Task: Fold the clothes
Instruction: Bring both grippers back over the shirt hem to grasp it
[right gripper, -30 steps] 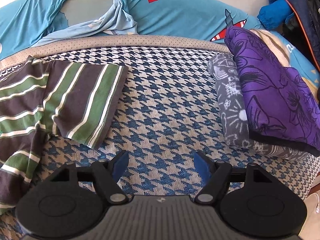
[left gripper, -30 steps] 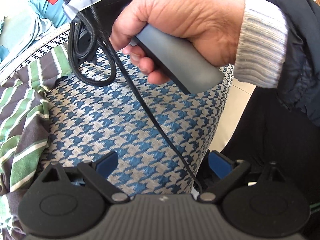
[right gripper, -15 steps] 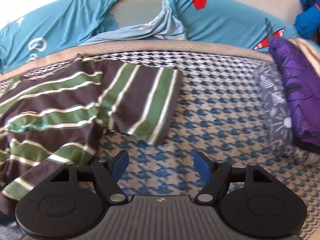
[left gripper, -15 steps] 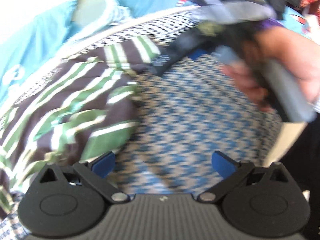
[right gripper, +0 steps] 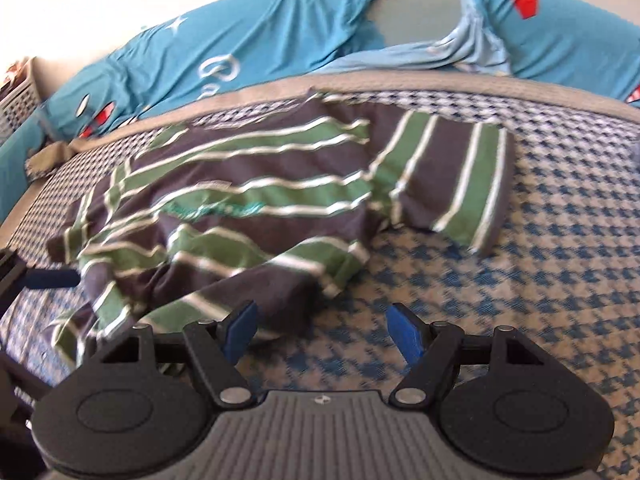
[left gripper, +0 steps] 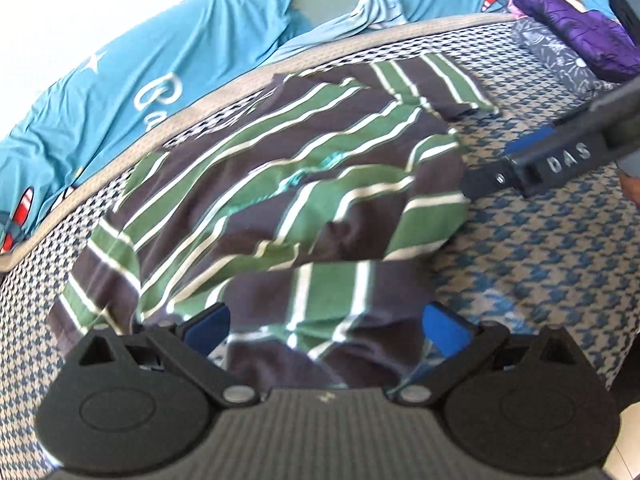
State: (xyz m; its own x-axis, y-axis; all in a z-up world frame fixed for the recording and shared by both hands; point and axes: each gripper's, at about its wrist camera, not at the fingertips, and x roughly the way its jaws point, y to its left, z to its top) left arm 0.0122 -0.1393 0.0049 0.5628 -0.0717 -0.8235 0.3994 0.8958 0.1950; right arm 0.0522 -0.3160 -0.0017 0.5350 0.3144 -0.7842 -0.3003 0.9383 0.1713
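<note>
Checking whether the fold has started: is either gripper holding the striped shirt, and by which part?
Nothing is held. Both the left gripper and right gripper have open jaws, empty above the striped shirt.

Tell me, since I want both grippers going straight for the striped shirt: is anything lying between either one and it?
Nothing visible does. The crumpled dark shirt with green and white stripes lies alone on the blue houndstooth bed cover. The left gripper already hangs over its near edge, jaws open; the right gripper, also open, has only bare cover before it.

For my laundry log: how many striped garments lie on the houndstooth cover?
1: a green-striped shirt, crumpled at the cover's left and middle, close to both open grippers. Others could be hidden outside the views.
</note>
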